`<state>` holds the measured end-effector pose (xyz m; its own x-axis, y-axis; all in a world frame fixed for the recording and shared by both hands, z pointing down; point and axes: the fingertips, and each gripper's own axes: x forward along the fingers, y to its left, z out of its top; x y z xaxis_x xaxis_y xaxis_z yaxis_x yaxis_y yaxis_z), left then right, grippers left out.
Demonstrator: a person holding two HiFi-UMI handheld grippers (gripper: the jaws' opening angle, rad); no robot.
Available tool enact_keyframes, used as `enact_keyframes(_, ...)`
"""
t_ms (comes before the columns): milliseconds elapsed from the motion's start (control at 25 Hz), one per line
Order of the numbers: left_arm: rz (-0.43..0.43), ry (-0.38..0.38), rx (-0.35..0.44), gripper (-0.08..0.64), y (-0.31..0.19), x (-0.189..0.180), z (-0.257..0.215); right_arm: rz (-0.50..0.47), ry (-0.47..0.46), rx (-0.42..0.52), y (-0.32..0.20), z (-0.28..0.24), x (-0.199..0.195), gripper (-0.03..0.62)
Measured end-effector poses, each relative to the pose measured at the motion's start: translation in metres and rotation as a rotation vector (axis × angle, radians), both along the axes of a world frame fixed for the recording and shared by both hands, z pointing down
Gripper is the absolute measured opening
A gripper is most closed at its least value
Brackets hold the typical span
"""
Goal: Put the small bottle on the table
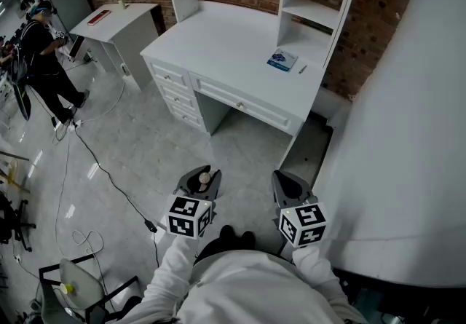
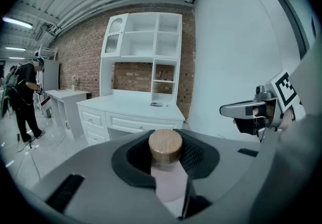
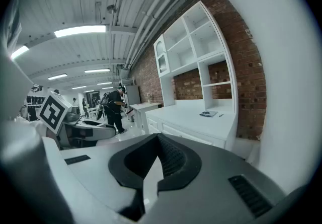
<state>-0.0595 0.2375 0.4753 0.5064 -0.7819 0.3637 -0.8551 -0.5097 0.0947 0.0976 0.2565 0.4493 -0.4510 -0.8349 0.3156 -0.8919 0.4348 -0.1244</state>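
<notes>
A small pale bottle with a round wooden cap [image 2: 165, 146] stands upright between the jaws of my left gripper [image 2: 166, 160], which is shut on it. In the head view the bottle [image 1: 204, 178] shows in the left gripper [image 1: 200, 183], held over the grey floor in front of me. My right gripper [image 1: 290, 188] hangs beside it at the same height, shut with nothing in it [image 3: 157, 161]. The white desk with a shelf unit [image 1: 218, 42] stands ahead, a good way beyond both grippers.
A blue booklet [image 1: 282, 60] and a pen lie on the desk's right side. A large white wall [image 1: 408, 133] rises close on my right. A small white side table [image 1: 120, 20] and a person [image 1: 44, 46] are far left. A black cable [image 1: 109, 178] runs across the floor.
</notes>
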Motion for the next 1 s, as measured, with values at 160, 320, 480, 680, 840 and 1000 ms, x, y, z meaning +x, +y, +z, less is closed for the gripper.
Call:
enact_keyframes(160, 0.003, -0.011, -0.006, 0.120, 0.003, 0.001, 0.001, -0.009, -0.001, -0.006, 0.002, 0.002, -0.003, 0.028)
enact_keyframes(320, 0.003, -0.008, -0.009, 0.120, 0.003, 0.003, 0.000, -0.009, -0.015, -0.002, -0.002, 0.001, -0.003, 0.028)
enact_keyframes(480, -0.003, 0.001, -0.009, 0.120, 0.001, 0.004, 0.000, -0.010, -0.022, -0.001, -0.005, 0.003, -0.006, 0.028)
enact_keyframes(680, -0.003, -0.008, -0.011, 0.120, -0.013, 0.004, 0.000, -0.004, -0.021, -0.020, -0.014, 0.007, -0.007, 0.028)
enact_keyframes(840, -0.003, -0.009, -0.015, 0.120, -0.034, 0.004, 0.003, 0.011, -0.024, -0.031, -0.034, 0.012, -0.006, 0.028)
enact_keyframes(1000, -0.004, -0.001, -0.018, 0.120, -0.062, -0.001, 0.007, 0.005, -0.015, -0.039, -0.059, 0.016, -0.012, 0.028)
